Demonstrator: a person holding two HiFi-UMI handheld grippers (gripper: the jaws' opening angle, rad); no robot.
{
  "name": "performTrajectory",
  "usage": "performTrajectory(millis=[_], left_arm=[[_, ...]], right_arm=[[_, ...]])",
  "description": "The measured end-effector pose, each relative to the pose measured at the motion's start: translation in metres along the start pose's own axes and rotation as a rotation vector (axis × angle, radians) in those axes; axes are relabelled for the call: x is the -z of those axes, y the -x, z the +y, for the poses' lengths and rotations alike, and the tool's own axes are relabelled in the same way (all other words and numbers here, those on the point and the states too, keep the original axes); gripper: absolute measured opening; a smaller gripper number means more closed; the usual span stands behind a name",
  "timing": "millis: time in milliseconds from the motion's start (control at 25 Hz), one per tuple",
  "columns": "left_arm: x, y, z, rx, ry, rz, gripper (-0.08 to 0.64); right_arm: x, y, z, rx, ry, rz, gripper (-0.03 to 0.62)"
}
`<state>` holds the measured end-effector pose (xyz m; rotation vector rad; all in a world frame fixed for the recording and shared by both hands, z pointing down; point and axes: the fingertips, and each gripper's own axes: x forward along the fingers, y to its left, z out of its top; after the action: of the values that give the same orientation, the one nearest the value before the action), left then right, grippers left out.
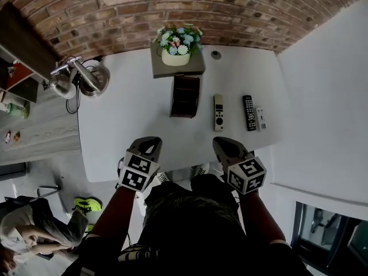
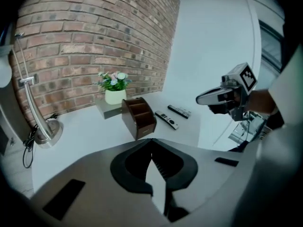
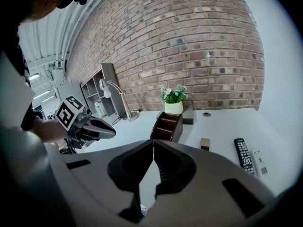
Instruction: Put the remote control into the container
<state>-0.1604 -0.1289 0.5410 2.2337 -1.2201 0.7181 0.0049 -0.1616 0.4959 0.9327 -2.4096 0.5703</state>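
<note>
Approach stage, nothing grabbed yet

Left gripper (image 1: pixel 148 144) and right gripper (image 1: pixel 223 145) hang over the worktop's (image 1: pixel 115 131) near edge, tilted downward, both with jaws together and nothing between them. Further out lies the pale remote control (image 1: pixel 218 112), with a black remote (image 1: pixel 248 112) to its right. The brown container (image 1: pixel 185 96) stands just left of the pale one. My guess: the right gripper needs to open, reach forward and pinch the remote across its width.

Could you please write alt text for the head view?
From above, the shut grey left tool and right tool hover at the near edge of a white table; beyond sit a dark brown wooden compartment container, a slim silver remote and a black remote.
</note>
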Motion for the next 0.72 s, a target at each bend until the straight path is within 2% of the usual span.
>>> performTrajectory(millis=[160,320,640,720], left_arm=[[-0.001,-0.027,0.037,-0.033,0.063,0.022,0.006],[-0.001,-0.057,0.046,-0.044,0.056,0.053,0.006],[-0.004,-0.111,0.065,-0.073,0.032,0.092,0.006],[-0.003,-0.121,0.067,-0.098,0.043,0.111,0.006]], right_arm=[[-0.004,-0.01,-0.021,0.026,-0.028,-0.015,0.008],[0.008,-0.018,-0.041,0.042,-0.015,0.017,0.008],[0.022,-0.076,-0.133,0.147,-0.041,0.072,0.013],[0.03,-0.096,-0.158,0.171,-0.058,0.111,0.076]])
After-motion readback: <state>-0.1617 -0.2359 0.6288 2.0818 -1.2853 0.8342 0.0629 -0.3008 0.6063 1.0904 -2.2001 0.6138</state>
